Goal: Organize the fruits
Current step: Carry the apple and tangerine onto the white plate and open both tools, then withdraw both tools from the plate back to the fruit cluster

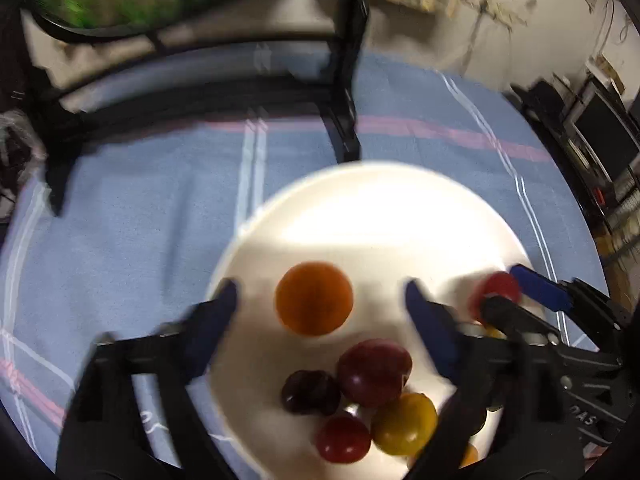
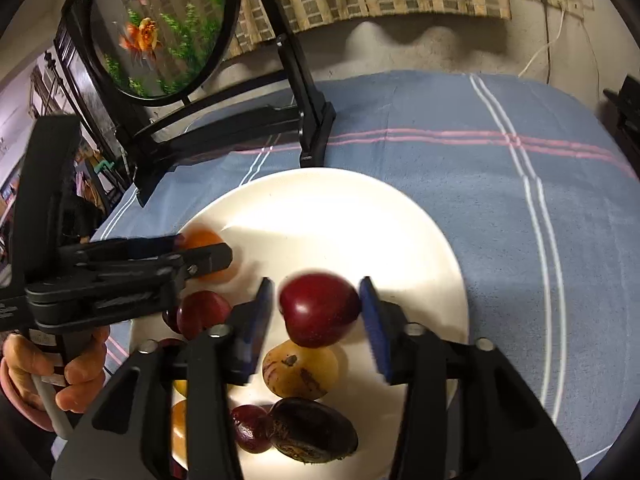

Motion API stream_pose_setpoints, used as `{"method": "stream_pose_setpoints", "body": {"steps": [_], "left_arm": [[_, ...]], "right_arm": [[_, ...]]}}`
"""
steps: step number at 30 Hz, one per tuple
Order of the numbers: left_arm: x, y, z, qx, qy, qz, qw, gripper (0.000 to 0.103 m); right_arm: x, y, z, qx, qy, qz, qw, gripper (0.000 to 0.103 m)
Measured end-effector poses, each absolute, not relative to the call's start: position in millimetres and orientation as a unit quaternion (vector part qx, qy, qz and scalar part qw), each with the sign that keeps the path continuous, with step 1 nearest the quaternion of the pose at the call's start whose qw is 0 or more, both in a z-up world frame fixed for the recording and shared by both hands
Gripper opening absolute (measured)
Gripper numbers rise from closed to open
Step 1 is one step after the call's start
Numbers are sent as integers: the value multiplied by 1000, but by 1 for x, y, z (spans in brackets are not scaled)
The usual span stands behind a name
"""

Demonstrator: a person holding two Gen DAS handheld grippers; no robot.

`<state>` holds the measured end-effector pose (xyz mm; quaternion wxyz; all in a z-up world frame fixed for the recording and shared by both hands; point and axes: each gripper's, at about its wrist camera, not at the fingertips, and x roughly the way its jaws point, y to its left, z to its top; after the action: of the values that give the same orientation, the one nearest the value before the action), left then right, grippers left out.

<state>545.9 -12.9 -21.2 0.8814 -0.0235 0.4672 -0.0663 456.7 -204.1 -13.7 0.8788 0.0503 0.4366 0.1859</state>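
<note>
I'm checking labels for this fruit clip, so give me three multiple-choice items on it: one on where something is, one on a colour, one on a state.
1. Where does the orange fruit lie?
A. on the white plate
B. on the blue cloth
C. on the black stand

2. What colour is the fruit between the right gripper's fingers?
A. green
B. dark red
C. white

3. How does the left gripper stand?
A. shut on a yellow fruit
B. shut with nothing in it
C. open around the orange fruit

Answers:
1 A: white plate shows all round the orange fruit.
2 B: the red fruit sits between the blue pads, with small gaps on both sides.
3 C: both blue fingers stand clear of the orange fruit in the left wrist view.
</note>
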Motion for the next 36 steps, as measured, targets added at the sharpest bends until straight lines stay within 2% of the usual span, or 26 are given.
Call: {"method": "stream_pose_setpoints", "body": {"steps": [3, 5, 10, 19, 27, 36], "left_arm": [[518, -9, 1, -22, 449, -79, 890, 91], [484, -2, 17, -26, 425, -79, 901, 94], [395, 5, 30, -11, 377, -82, 922, 100], [246, 17, -20, 7, 328, -101, 939, 101], [224, 32, -39, -12, 345, -101, 933, 101], [230, 40, -43, -35, 358, -84, 929, 101]], "right_arm": [[430, -211, 11, 56, 400, 188, 895, 57], [400, -220, 26, 73, 375, 203, 902, 58], [322, -221, 31, 76, 348, 244, 902, 62], [231, -187, 3, -30, 385, 289, 876, 62], [212, -163, -26, -103, 421, 300, 850, 62], [208, -163, -32, -109, 424, 299, 848, 62]]}}
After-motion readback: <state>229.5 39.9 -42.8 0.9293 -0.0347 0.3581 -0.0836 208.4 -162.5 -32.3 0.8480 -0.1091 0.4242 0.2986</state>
